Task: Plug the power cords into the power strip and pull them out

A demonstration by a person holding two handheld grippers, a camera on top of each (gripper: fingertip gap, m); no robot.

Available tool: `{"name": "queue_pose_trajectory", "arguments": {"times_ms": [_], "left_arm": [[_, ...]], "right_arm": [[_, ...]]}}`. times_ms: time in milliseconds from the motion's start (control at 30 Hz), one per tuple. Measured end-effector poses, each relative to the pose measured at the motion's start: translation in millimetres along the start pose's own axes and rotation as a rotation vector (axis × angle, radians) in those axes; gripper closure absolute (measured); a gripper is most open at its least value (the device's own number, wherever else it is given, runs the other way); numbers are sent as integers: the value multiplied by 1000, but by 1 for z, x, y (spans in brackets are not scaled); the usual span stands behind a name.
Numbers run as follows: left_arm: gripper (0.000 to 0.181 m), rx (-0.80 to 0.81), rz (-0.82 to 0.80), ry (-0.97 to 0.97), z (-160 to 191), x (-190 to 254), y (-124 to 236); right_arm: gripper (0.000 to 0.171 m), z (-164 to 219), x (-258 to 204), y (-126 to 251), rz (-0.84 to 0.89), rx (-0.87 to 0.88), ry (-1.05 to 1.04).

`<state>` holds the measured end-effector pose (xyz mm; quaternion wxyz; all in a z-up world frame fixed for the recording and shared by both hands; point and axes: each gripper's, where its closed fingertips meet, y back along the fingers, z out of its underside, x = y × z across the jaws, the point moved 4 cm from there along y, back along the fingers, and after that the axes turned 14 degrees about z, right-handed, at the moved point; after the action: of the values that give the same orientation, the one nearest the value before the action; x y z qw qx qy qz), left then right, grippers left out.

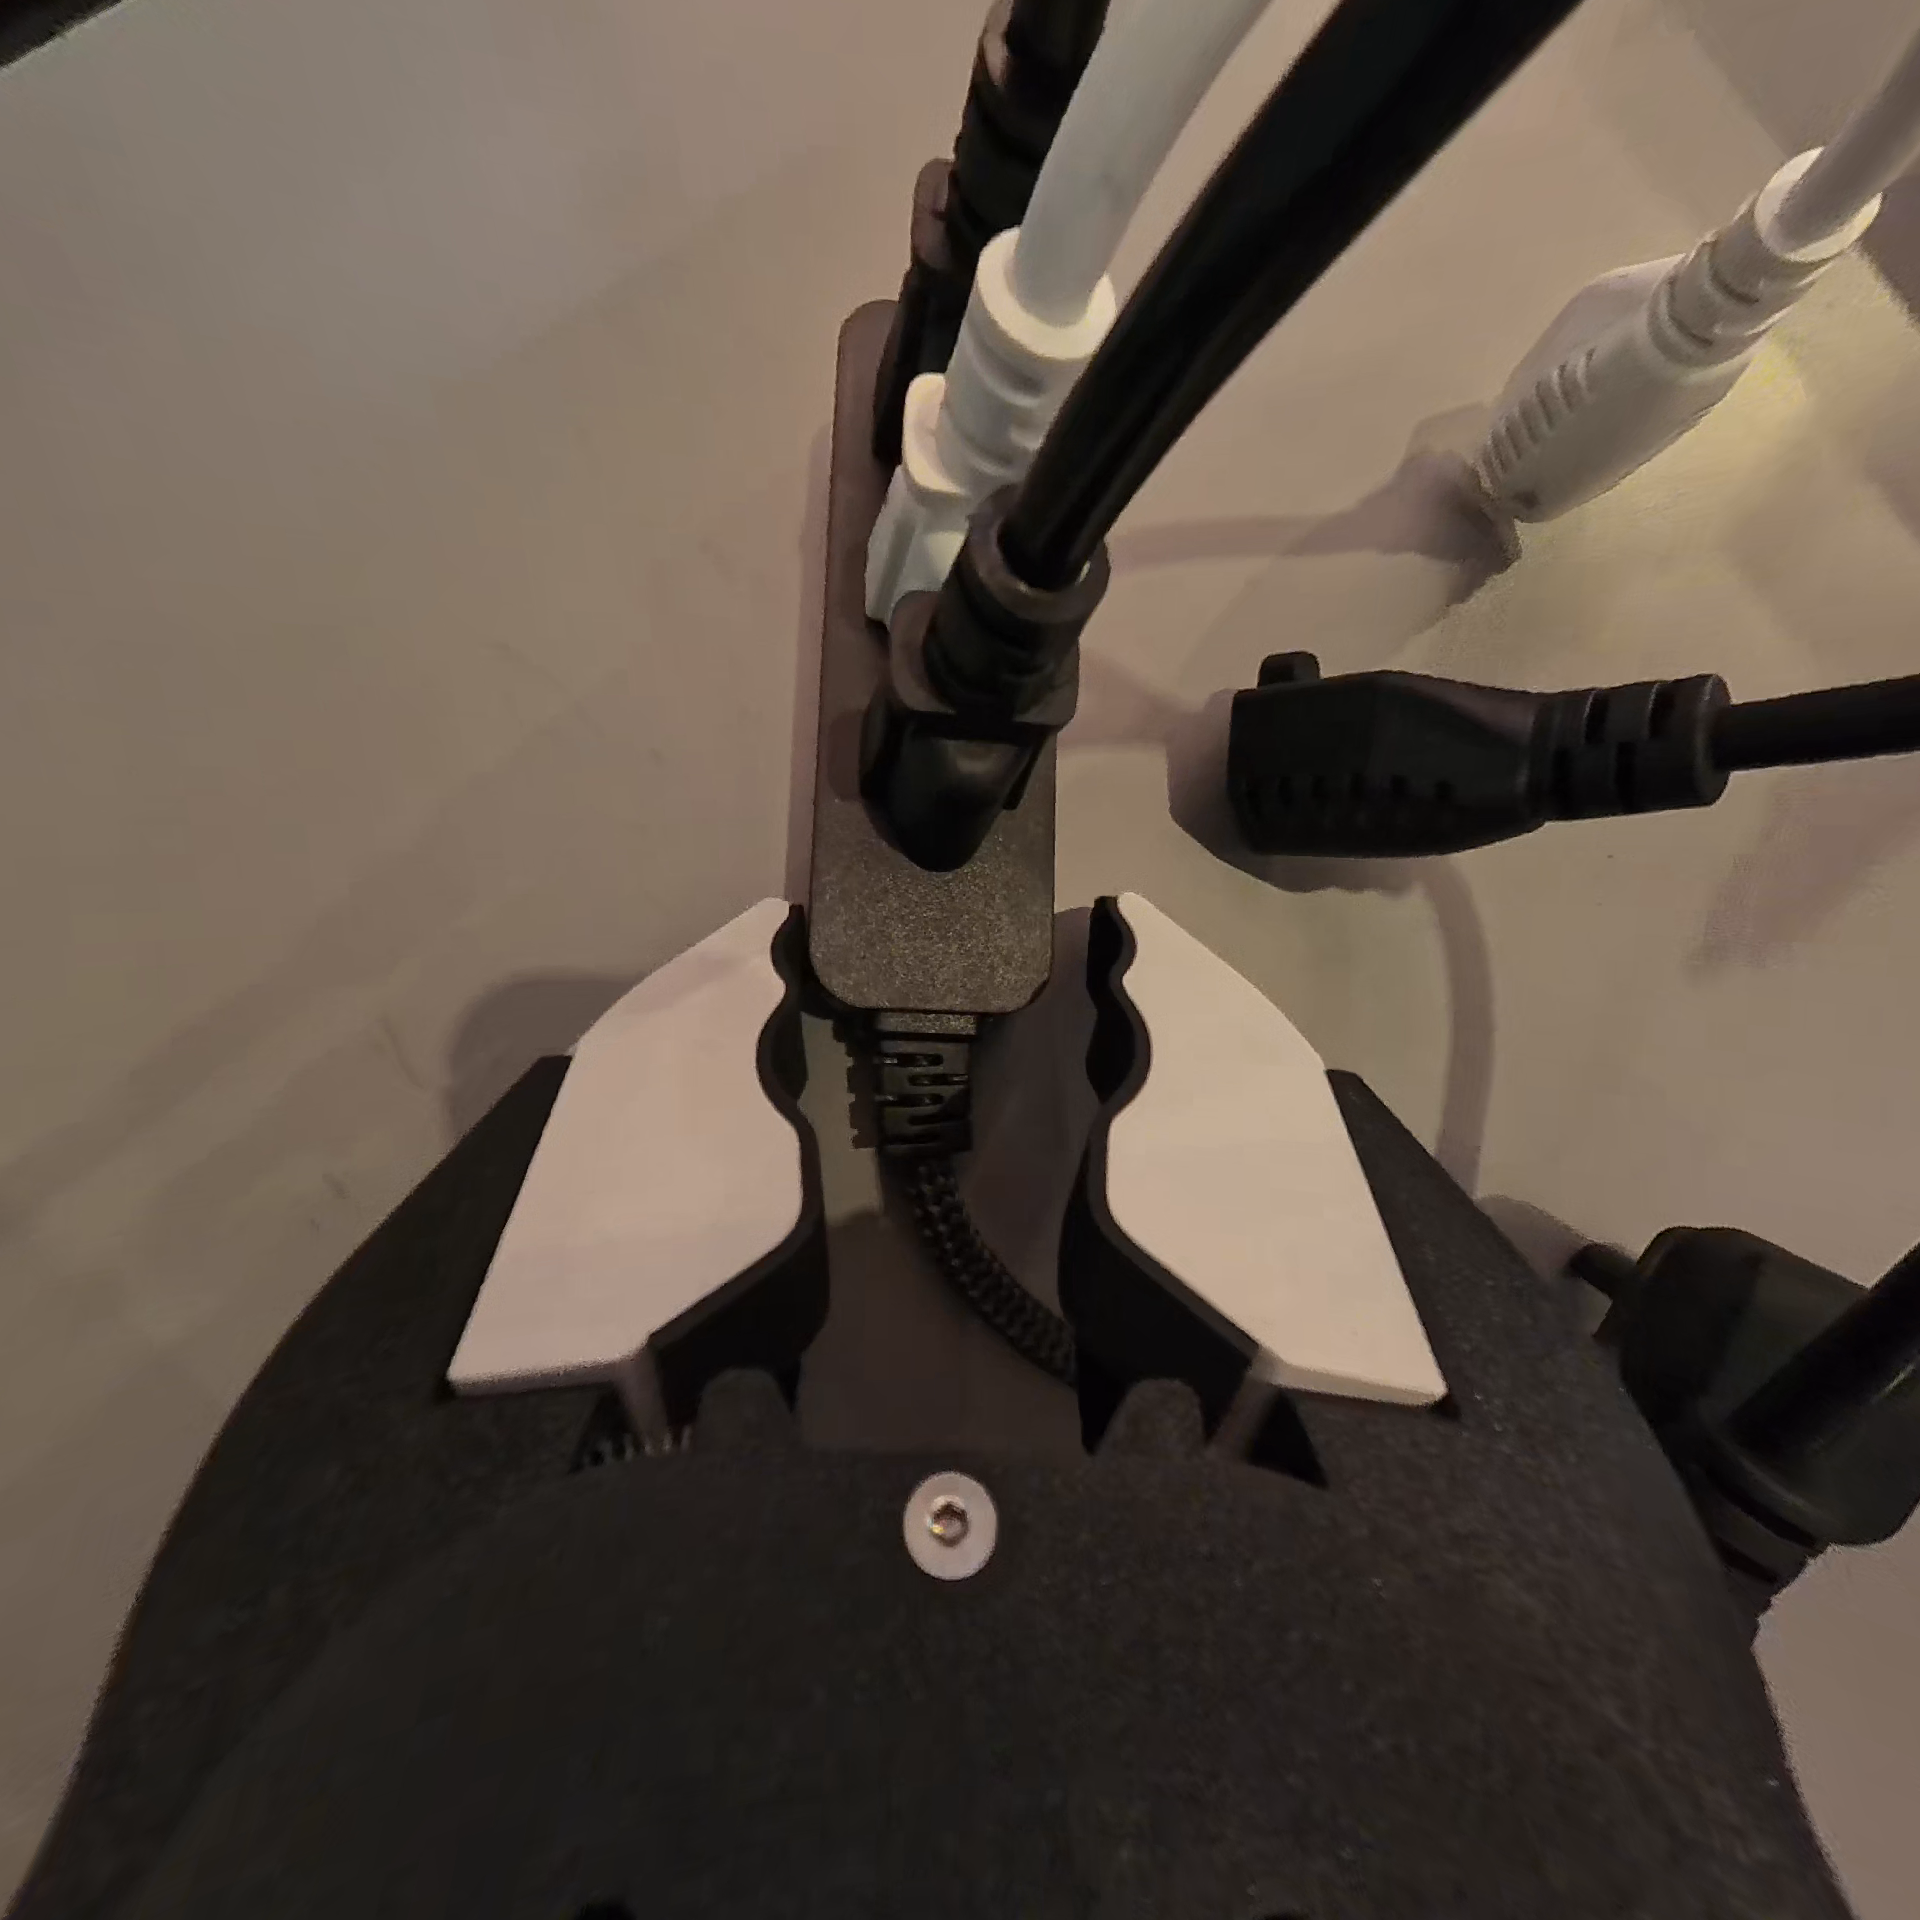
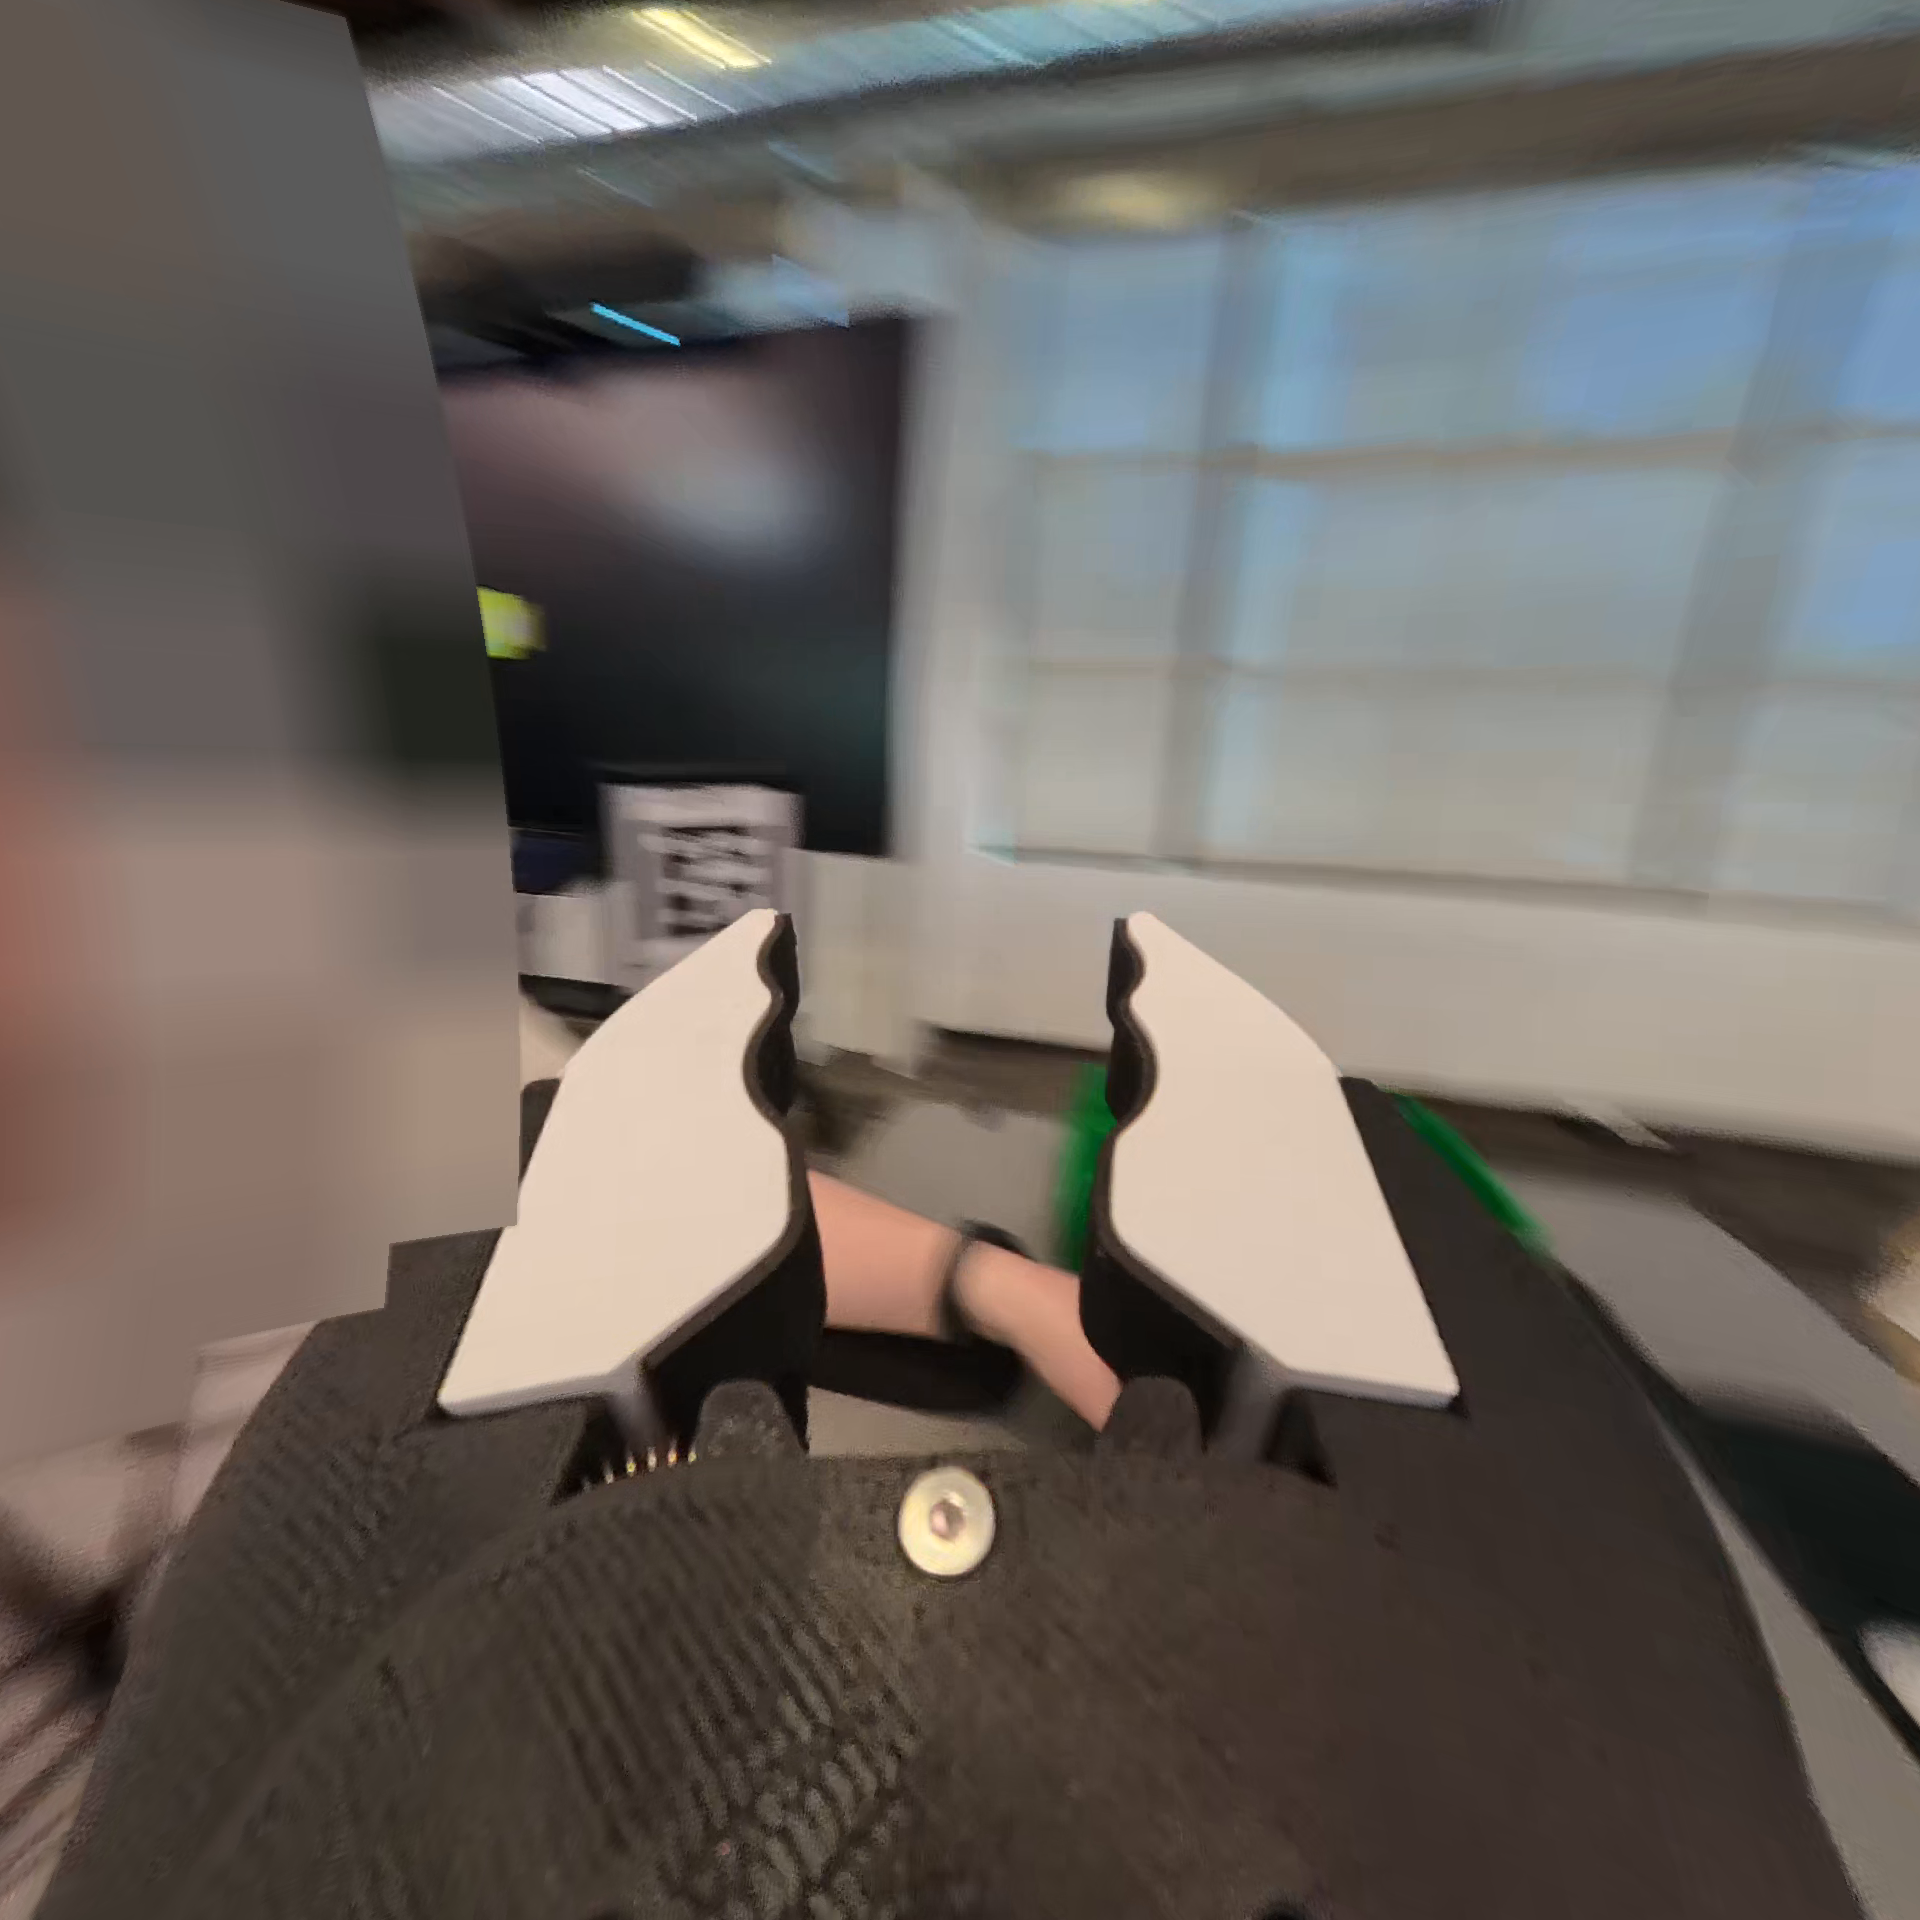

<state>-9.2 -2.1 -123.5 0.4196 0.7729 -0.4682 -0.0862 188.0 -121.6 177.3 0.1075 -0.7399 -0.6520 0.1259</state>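
Note:
In the left wrist view a black power strip (image 1: 930, 935) lies on a pale table, running away from me. A black plug (image 1: 956, 769), a white plug (image 1: 935, 457) and a farther black plug (image 1: 925, 270) stand plugged into it. My left gripper (image 1: 943, 920) is open, its fingertips on either side of the strip's near end, over its braided black cord (image 1: 987, 1247). My right gripper (image 2: 951, 935) is open and empty, held up in the air facing the room; the view is blurred.
Loose on the table right of the strip lie a black plug (image 1: 1455, 764), a white plug (image 1: 1621, 384) and another black plug (image 1: 1766, 1382) at the lower right. A person's forearm (image 2: 935, 1268) shows between the right fingers. Windows and a dark screen lie beyond. One gripper's finger ends stand about 40 cm off the other's. To reach the black plug (image 1: 1455, 764) in a straight line is about 6 cm for my left fingers, about 35 cm for my right.

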Motion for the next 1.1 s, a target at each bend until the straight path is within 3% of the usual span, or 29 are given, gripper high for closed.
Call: {"name": "queue_pose_trajectory", "arguments": {"times_ms": [167, 367, 700, 833, 1100], "left_arm": [[130, -16, 7, 12, 4, 5, 2], [129, -85, -19, 5, 8, 15, 3], [132, -241, -51, -53, 20, 29, 7], [134, -257, -47, -55, 22, 34, 7], [133, -272, -49, -41, 23, 39, 6]], "right_arm": [[113, 19, 23, -12, 572, -296, 218], [111, 71, 35, -10, 915, -752, 319], [106, 132, 86, -3, 1030, -1148, 315], [107, 133, 94, 4, 1024, -1065, 257], [104, 126, 78, 11, 950, -1107, 215]]}}
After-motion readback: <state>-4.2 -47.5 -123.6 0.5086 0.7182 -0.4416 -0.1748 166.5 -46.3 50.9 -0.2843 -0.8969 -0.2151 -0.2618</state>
